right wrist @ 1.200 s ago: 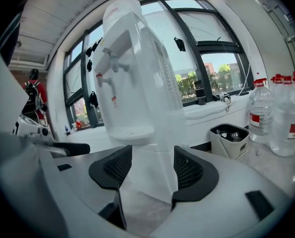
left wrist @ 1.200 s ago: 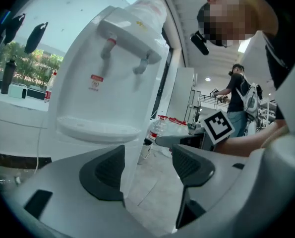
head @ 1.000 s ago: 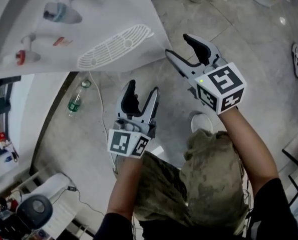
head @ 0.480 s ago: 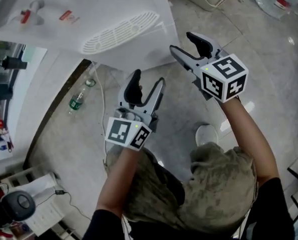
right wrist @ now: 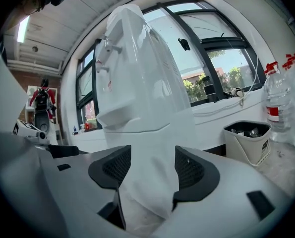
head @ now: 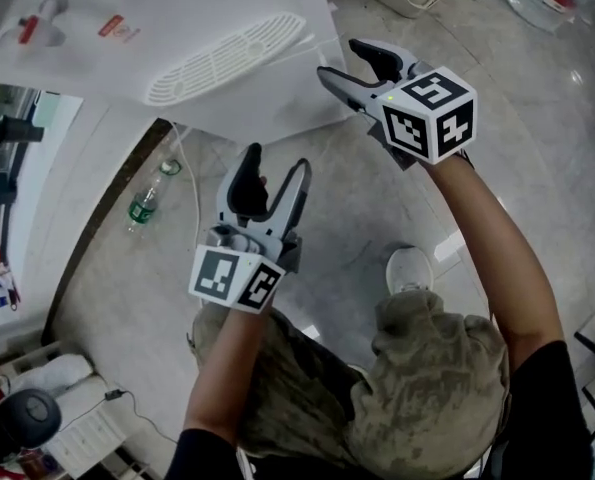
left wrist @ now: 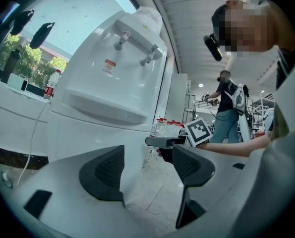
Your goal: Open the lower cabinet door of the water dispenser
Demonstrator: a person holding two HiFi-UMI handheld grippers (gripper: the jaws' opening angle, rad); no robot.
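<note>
Head view looks steeply down on the person's camouflage trousers (head: 427,388) and two forearms. The left gripper (head: 275,163) is held in front of the knees, above the stone floor (head: 537,118). Its jaws stand wide apart, and the left gripper view shows nothing between its dark pads (left wrist: 105,170), only floor and the dispenser beyond.

Further forward, the right gripper (head: 344,60) reaches the front edge of the white water dispenser (head: 177,28), just beside the drip grille (head: 222,58). Its jaws are also wide apart. In the right gripper view, a vertical corner of the dispenser's lower body (right wrist: 147,182) fills the gap between the pads (right wrist: 115,167); I cannot tell if they touch it.

The lower cabinet door (left wrist: 92,138) is the plain white panel under the tray ledge in the left gripper view, and it looks flush with the body.

A green bottle (head: 145,200) lies on the floor left of the dispenser. A white bin (right wrist: 246,140) stands behind it near the window wall, with water bottles (right wrist: 276,98) beside it.
</note>
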